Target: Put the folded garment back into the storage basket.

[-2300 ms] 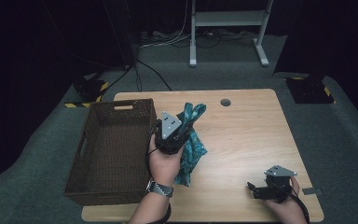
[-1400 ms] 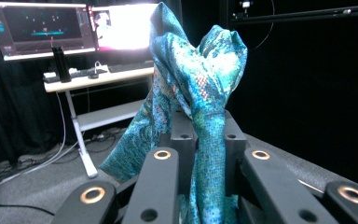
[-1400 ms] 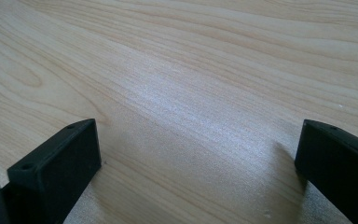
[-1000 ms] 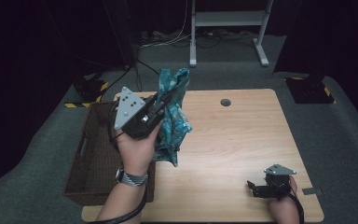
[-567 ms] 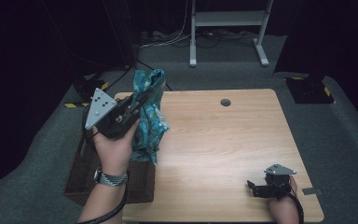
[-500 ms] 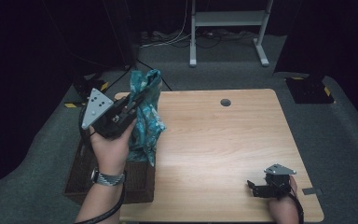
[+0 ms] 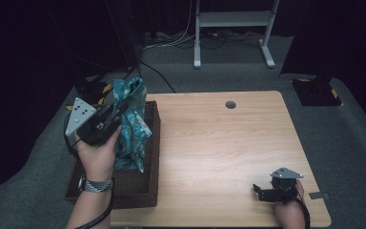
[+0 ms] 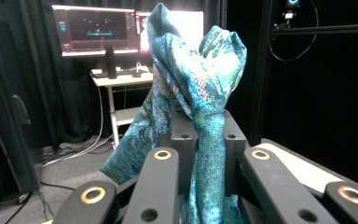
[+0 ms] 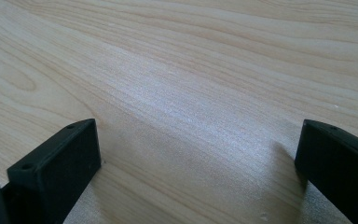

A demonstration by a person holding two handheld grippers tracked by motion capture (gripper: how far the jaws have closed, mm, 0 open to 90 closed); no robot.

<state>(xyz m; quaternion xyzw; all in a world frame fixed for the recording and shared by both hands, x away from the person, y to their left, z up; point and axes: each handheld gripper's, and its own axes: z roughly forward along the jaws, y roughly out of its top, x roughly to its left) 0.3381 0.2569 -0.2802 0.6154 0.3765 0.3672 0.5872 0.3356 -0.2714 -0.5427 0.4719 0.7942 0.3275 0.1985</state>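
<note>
Softly crumpled teal cloth (image 7: 132, 125) — woven basket (image 7: 150, 157)

- Worktop (image 7: 219, 143): light wood, rounded corners, small dark round hole (image 7: 230, 104) nr far edge, centre.
- Grey carpet floor (image 7: 219, 67) all round, black curtains behind.
- White metal stand legs (image 7: 198, 47) past the far edge, w/ cables (image 7: 171, 40) lying on floor beside them.
- Black floor plate (image 7: 317, 90) w/ yellow-black tape, right of worktop; similar one (image 7: 93, 90) at far left, partly hidden.
- Small grey tape patch (image 7: 316, 195) on floor nr right front corner.
- Left gripper view: lit monitors (image 8: 95, 28) on a white desk (image 8: 121, 79), dark bottle (image 8: 110, 60) standing on it; black frame rail (image 8: 317, 30) upper right.
</note>
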